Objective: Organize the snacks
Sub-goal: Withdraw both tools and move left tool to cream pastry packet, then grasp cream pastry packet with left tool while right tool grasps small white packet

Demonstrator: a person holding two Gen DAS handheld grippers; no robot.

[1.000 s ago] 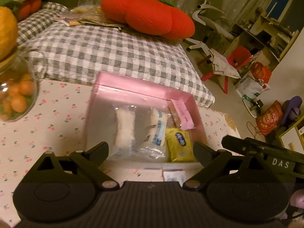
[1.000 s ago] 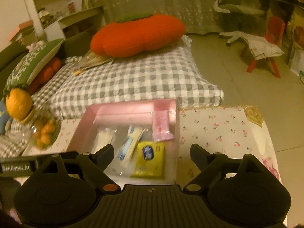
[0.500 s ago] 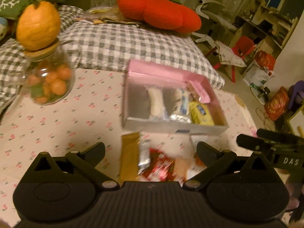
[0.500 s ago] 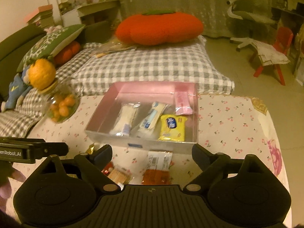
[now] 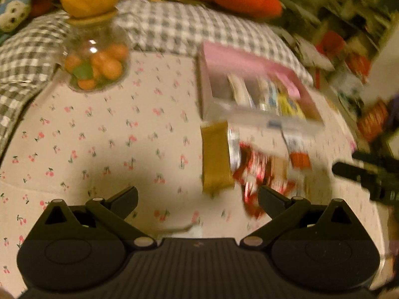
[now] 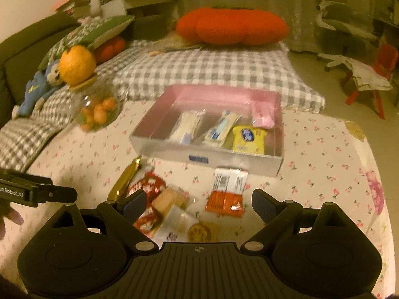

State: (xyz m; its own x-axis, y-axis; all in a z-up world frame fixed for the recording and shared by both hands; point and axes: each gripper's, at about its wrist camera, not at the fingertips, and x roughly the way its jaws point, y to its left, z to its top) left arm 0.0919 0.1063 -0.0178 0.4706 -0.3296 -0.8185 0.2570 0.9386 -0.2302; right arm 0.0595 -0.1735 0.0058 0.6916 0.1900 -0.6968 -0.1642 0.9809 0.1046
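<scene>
Left wrist view: left tongs (image 5: 197, 200) spread wide, empty, over the cherry-print tabletop (image 5: 99, 134). Pink shallow cardboard box (image 5: 251, 92) upper right, holding wrapped snacks; loose gold, red and orange snack packets (image 5: 251, 164) below it.

Right wrist view: right tongs (image 6: 198, 203) wide open, nothing gripped. Box (image 6: 209, 122) centre frame; packets (image 6: 174, 199) between box and tongs.

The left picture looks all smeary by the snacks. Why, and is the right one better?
Left wrist view: motion blur smears the box and the loose snacks; the jar is soft too, and a dark shadow lies on the cloth. Right wrist view: sharper, so the yellow packet reads clearly. Both look orange-dim, and the fisheye bends the edges.
</scene>
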